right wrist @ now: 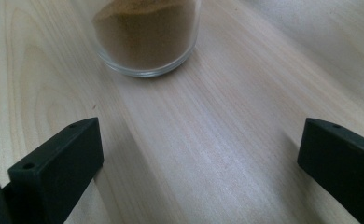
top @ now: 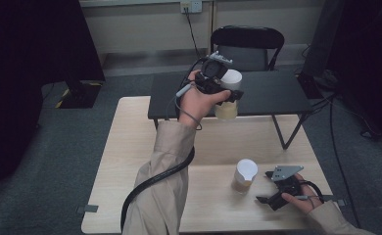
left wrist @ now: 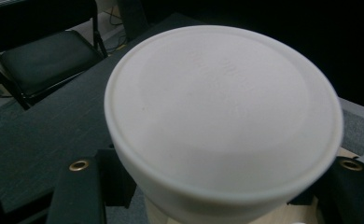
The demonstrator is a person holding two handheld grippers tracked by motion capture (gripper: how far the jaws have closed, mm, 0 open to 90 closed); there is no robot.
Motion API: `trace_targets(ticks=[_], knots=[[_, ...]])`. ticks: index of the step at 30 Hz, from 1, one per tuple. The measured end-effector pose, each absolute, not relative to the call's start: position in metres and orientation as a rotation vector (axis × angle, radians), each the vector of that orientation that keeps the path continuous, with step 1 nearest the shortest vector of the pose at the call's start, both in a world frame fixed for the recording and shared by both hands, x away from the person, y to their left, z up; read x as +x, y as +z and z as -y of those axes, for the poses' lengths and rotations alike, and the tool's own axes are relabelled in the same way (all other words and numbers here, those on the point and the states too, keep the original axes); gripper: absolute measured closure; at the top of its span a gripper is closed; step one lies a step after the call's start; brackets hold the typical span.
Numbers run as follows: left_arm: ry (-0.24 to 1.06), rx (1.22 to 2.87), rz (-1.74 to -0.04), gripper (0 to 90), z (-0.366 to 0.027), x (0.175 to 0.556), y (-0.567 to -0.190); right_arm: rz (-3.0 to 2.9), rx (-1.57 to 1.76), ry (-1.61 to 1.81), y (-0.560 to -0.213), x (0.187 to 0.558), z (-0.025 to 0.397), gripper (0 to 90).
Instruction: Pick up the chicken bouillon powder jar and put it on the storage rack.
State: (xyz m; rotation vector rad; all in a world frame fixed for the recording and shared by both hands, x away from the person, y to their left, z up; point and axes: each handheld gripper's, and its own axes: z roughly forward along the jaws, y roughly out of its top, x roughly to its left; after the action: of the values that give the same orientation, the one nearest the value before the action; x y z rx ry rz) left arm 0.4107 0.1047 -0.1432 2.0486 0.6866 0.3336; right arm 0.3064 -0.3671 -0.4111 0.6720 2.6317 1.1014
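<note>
White lid (left wrist: 224, 116) sits right up against the left gripper view camera, capping a jar of pale powder (top: 226, 108), with black jaws hugging the jar on both sides just under the lid rim. High view: left gripper (top: 217, 84) is raised off the light wooden table (top: 125, 147), at about 12 o'clock from table centre and over the near edge of the black side table (top: 277, 93), jaws pinching that jar of pale powder, which hangs upright to slightly tilted; left hand (top: 199, 100) wraps the gripper body, beige sleeve (top: 164, 181) runs down to 6 o'clock, black cable trails along it. Moving right: second jar, the jar of brown powder (top: 244, 176), stands upright on the wooden table at roughly 4 o'clock from centre, white lid on, nothing touching it. Right gripper (top: 270, 188) rests low at the table's 4–5 o'clock corner, just beside that jar at its 3 o'clock, held by the right hand (top: 301, 198); jaws spread wide, nothing between them. Right gripper view confirms it: both black jaws far apart at the bottom corners, bare wood grain between, jar of brown powder ahead at 11 o'clock, near but apart. Black folding chair (top: 248, 44) stands behind the side table at 12 o'clock.
</note>
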Motion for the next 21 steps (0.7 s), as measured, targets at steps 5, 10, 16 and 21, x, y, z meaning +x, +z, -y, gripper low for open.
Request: trace_targets(ticks=[5, 10, 16, 21], knots=[[0.340, 2.052, -0.712, 34.7, -0.104, 0.418, -0.144, -2.632, 0.674, 1.101, -0.411, 0.306, 0.367, 0.0], [0.355, 2.045, -0.726, 34.8, -0.104, 0.422, -0.145, -2.632, 0.673, 1.101, -0.411, 0.306, 0.367, 0.0], [0.362, 2.044, -0.740, 34.7, -0.105, 0.427, -0.147, -2.631, 0.673, 1.102, -0.411, 0.306, 0.367, 0.0], [0.368, 2.035, -0.753, 34.7, -0.106, 0.431, -0.149, -2.632, 0.673, 1.102, -0.411, 0.306, 0.367, 0.0]])
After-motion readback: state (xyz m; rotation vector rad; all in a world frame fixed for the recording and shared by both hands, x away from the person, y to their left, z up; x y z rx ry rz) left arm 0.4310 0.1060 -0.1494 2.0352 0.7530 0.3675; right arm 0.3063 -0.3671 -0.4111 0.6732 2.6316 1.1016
